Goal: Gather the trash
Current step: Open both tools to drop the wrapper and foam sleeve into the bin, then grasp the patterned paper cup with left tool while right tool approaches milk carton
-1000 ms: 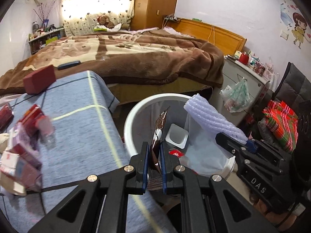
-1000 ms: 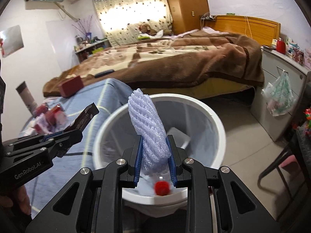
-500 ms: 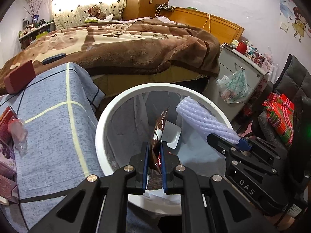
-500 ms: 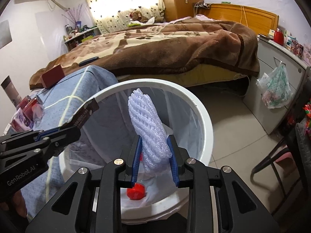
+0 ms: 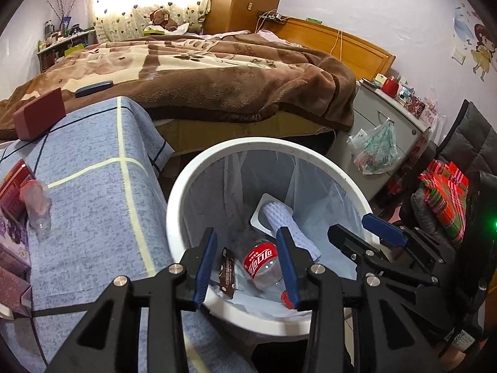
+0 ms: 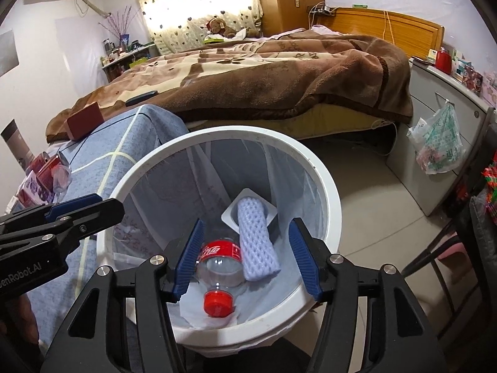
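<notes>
A white trash bin (image 5: 198, 171) (image 6: 323, 174) with a clear liner stands beside the table. Inside lie a lilac foam net sleeve (image 5: 281, 219) (image 6: 256, 242), a Coca-Cola bottle (image 5: 264, 264) (image 6: 220, 267) with a red cap, a white plastic cup (image 6: 231, 214) and a dark brown snack wrapper (image 5: 227, 272). My left gripper (image 5: 248, 264) is open and empty above the bin's near rim. My right gripper (image 6: 248, 259) is open and empty above the bin; it also shows in the left wrist view (image 5: 363, 230).
A table with a blue checked cloth (image 5: 93, 192) is left of the bin, with a red box (image 5: 38, 113), a clear bottle (image 5: 37, 205) and packets on it. A bed (image 5: 202, 71) stands behind, a grey cabinet (image 6: 447, 143) with a plastic bag to the right.
Both grippers have opened. The brown wrapper has dropped from the left gripper and the foam sleeve from the right gripper; both now lie inside the bin.
</notes>
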